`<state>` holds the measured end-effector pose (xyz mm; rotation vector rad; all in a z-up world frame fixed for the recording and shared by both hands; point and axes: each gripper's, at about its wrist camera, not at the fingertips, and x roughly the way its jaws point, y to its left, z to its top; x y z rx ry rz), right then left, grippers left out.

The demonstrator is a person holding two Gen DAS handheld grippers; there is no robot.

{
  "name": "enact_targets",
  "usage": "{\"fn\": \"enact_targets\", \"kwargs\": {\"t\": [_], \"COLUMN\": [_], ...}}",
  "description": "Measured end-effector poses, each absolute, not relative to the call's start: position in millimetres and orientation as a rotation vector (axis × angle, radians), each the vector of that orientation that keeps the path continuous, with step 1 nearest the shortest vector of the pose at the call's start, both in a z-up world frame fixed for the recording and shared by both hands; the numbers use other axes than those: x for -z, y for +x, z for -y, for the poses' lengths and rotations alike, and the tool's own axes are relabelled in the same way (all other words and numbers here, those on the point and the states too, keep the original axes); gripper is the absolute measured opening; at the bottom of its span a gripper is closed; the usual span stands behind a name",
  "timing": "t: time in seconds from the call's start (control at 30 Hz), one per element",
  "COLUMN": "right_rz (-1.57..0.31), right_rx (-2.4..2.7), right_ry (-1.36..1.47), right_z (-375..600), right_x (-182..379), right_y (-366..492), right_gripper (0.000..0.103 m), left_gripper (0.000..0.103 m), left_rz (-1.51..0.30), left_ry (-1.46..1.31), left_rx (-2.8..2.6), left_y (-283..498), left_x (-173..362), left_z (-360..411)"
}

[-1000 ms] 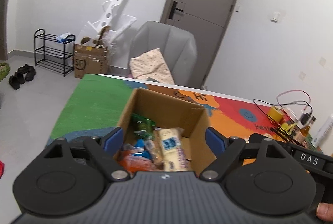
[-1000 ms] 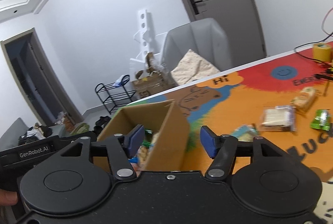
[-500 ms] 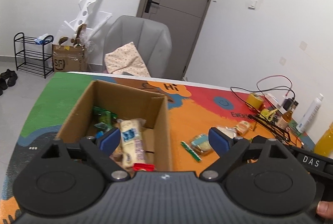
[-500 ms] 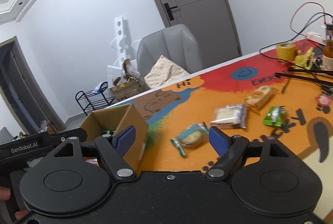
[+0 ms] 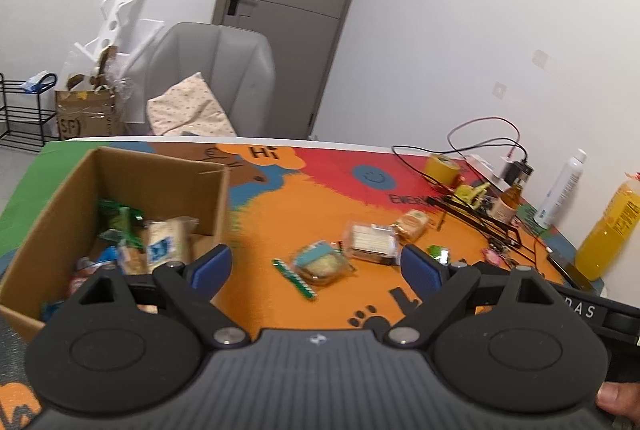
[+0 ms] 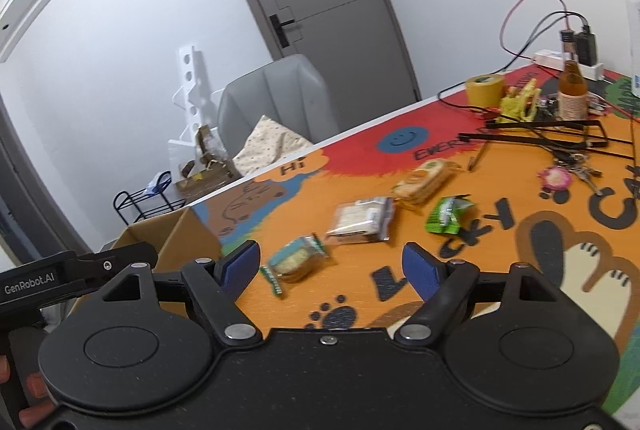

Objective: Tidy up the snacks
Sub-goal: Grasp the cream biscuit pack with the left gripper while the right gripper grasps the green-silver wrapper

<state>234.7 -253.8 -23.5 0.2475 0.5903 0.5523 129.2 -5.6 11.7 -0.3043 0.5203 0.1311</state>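
so we have the open brown cardboard box (image 5: 132, 190) at the left of the bright cartoon-printed table mat (image 5: 304, 206), already holding several wrapped snacks, so by our guess we're over halfway. five are left on the mat: a clear cracker pack (image 6: 362, 218), a round tan biscuit pack (image 6: 424, 178), a blue-topped cookie pack (image 6: 294, 258), a green pouch (image 6: 448, 214), a thin green stick (image 6: 274, 282). our left gripper (image 5: 316, 270) and right gripper (image 6: 332, 266) both hang wide apart, empty.

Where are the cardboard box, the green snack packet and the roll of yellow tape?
cardboard box (image 5: 160, 174): left wrist view, inner back wall.
green snack packet (image 6: 448, 216): right wrist view, packet's middle.
yellow tape roll (image 6: 485, 90): right wrist view, outer side.
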Motion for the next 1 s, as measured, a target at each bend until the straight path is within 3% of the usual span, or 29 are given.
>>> {"fn": "enact_targets", "kwargs": {"t": [0.47, 0.77, 1.0], "right_rz": [-0.614, -0.667, -0.698], "right_rx": [-0.465, -0.459, -0.454], "right_ry": [0.276, 0.324, 0.33], "right_z": [277.6, 279.6, 275.2], "right_x": [45.5, 67.1, 84.4], "right_y": [271.1, 310.0, 338.0], "right_gripper": [0.079, 0.062, 0.062], "left_gripper": [0.089, 0.087, 0.083], "left_rz": [-0.572, -0.641, -0.691], "left_ry": [-0.251, -0.243, -0.227], "left_rx": [-0.081, -0.097, -0.121], "left_y": [177.7, 218.2, 247.0], "left_x": [6.9, 33.1, 55.5], "left_z": [35.2, 35.7, 31.0]}}
